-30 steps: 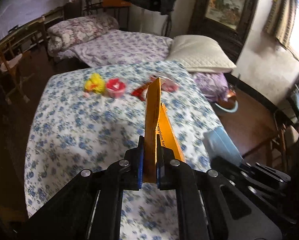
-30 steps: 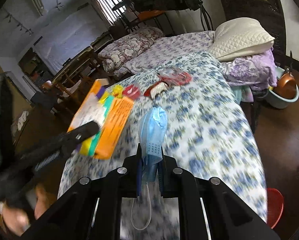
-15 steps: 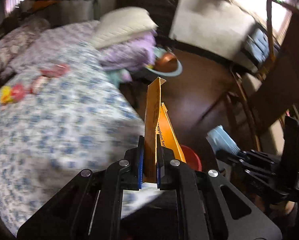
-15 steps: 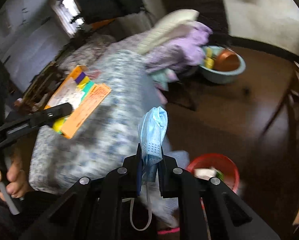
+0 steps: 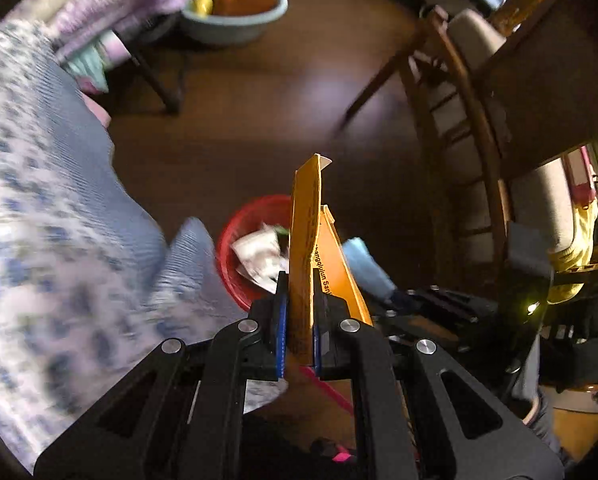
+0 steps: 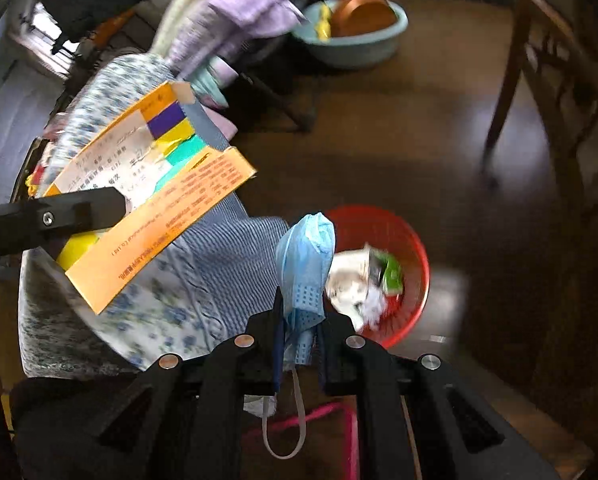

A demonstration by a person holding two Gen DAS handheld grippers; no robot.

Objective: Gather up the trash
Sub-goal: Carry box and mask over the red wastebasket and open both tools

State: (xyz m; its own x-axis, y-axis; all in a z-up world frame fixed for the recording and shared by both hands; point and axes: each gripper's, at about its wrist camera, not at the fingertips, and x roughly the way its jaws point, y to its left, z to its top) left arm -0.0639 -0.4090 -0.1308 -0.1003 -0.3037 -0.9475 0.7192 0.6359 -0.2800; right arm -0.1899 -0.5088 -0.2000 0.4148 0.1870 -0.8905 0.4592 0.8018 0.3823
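My left gripper (image 5: 299, 320) is shut on a flattened orange carton (image 5: 305, 248), seen edge-on and pointing down over a red trash basket (image 5: 235, 240) on the dark floor. The same orange carton (image 6: 159, 208) shows broadside at the left of the right wrist view, with the left gripper's finger (image 6: 59, 216) across it. My right gripper (image 6: 299, 320) is shut on a blue face mask (image 6: 303, 264), its ear loop hanging below. The red trash basket (image 6: 411, 248) lies just right of the mask and holds crumpled paper and a green wrapper. The blue face mask (image 5: 367, 264) peeks out behind the carton.
The bed's flowered cover (image 5: 51, 216) hangs at the left. A pale blue basin (image 5: 235, 20) with a copper pot stands on the floor beyond. Wooden chair legs (image 5: 451, 120) rise at the right. A pink strap (image 6: 339, 412) lies below the grippers.
Both grippers have swung off the bed and tipped downward, carrying the carton and the mask. The red basket, at the frame edge before, now sits right under them.
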